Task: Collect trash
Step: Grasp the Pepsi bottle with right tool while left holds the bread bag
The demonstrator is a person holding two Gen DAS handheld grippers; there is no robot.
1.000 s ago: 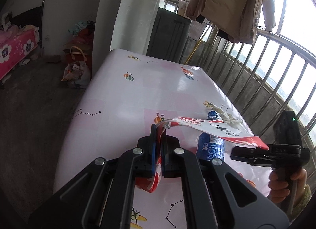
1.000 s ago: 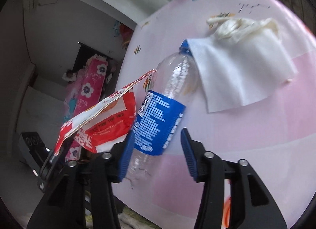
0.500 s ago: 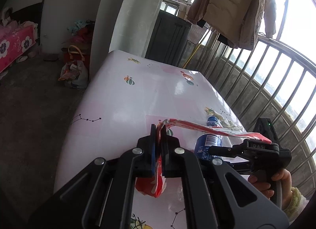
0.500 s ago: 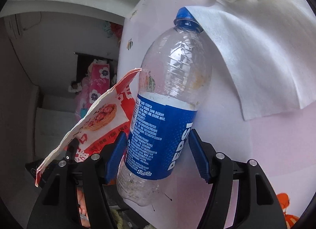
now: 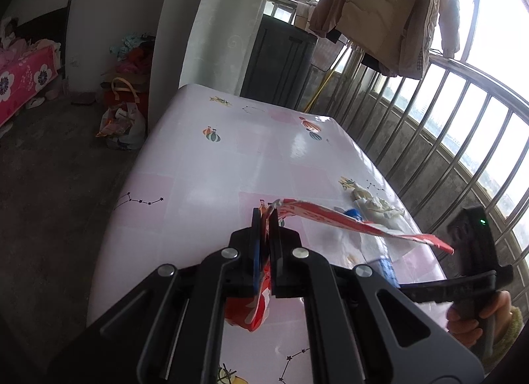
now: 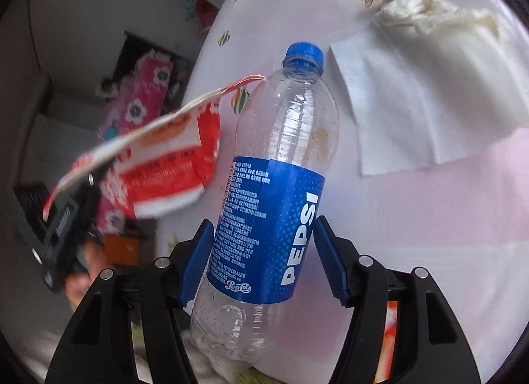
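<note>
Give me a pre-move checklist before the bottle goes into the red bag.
1. Left gripper clamped on red bag: ok.
2. Bottle between the right gripper pads: ok.
3. Both pads pressing the bottle: cannot tell; a gap seems to show at the right pad.
4. Bottle cap on: ok.
5. Bag mouth open wide enough: cannot tell.
6. White tissue and crumpled tissue collected: not ok, on the table.
</note>
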